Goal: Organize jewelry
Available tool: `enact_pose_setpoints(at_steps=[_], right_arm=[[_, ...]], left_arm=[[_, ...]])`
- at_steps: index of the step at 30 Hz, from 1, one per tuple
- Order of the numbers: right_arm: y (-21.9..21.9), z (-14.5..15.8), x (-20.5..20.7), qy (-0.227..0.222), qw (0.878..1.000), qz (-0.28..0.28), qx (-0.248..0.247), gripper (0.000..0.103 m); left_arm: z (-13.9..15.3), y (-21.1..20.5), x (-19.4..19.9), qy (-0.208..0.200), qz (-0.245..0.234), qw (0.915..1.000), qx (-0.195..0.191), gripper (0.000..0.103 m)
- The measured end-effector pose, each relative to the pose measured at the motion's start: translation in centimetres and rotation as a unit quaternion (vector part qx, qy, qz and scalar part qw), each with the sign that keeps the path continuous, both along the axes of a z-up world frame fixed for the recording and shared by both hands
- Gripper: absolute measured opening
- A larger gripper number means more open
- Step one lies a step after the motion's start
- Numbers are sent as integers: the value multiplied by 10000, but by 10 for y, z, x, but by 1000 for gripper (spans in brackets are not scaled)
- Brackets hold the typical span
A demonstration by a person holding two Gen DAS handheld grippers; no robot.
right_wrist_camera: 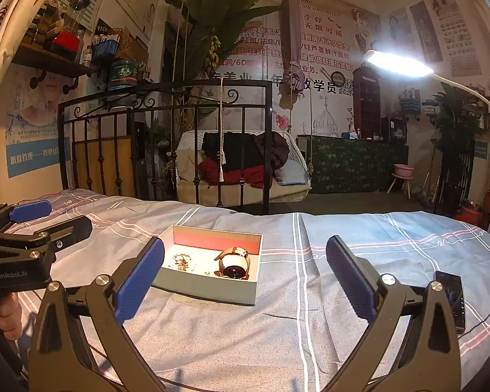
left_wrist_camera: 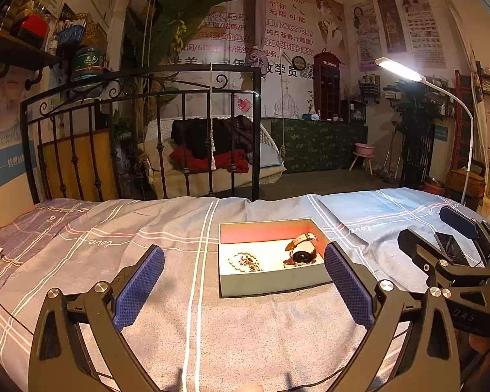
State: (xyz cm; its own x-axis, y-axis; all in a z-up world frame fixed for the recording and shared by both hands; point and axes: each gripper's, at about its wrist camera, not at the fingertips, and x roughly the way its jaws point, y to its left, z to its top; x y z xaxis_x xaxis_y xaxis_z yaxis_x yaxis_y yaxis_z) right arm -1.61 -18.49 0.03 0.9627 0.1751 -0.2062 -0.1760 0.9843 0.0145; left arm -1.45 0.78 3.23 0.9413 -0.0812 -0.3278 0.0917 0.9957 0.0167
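Open jewelry box (left_wrist_camera: 271, 281), shallow, grey outside, pink inner back wall, lies flat on the bed (left_wrist_camera: 147, 294), on a plaid sheet. Inside, right part: a watch (left_wrist_camera: 302, 253) with brown strap, dark round face, wrapped on a white cushion. Inside, left part: a beaded bracelet (left_wrist_camera: 245, 261) lying in a loose tangle. Small pieces between the two, too small to identify.

Left gripper (left_wrist_camera: 244, 281): fingers spread wide, nothing between them. The blue pad of its right finger (left_wrist_camera: 346, 284) overlaps the box's right end in the left wrist view; contact cannot be told. Right gripper (right_wrist_camera: 245, 281): fingers also wide apart, empty, its left finger just in front of the box's near-left corner in the right wrist view.

Right wrist view only: a dark phone (right_wrist_camera: 450, 300) flat on the sheet to the right of the right gripper, with a thin cable. The left wrist view shows the right gripper from the side at frame right, hiding that area.

Both views: black iron bed frame (left_wrist_camera: 140, 104) behind the sheet; lit white lamp (right_wrist_camera: 398, 62) at upper right.
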Motion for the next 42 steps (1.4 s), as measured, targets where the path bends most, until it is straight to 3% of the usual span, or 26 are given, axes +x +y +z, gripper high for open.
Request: enact_pose_setpoints(at_steps=[42], right_arm=[[4, -3, -3, 114, 9999, 14, -19, 98]], left_arm=[[-8, -1, 4, 218, -54, 9997, -1, 96]])
